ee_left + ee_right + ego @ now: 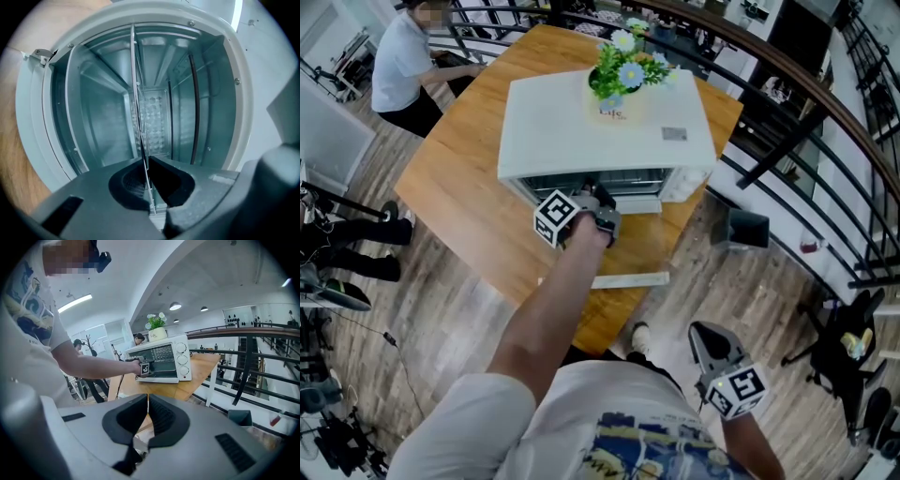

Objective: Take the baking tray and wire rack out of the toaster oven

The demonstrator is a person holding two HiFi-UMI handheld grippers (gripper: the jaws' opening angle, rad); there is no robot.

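Wire rack [135, 84]: seen edge-on inside the toaster oven [553, 131]; a thin bright metal rod forms its front edge.
Baking tray: not told apart inside the oven.
Left gripper [147, 164]: clenched on the rack's front edge, at the oven's mouth.
Step in hand: the rack is best drawn level and straight out, so that it does not jam.
Right gripper [148, 401]: pressed together on nothing, well apart from the oven.
Materials: smooth white shell; dull ribbed cavity, embossed rear panel.
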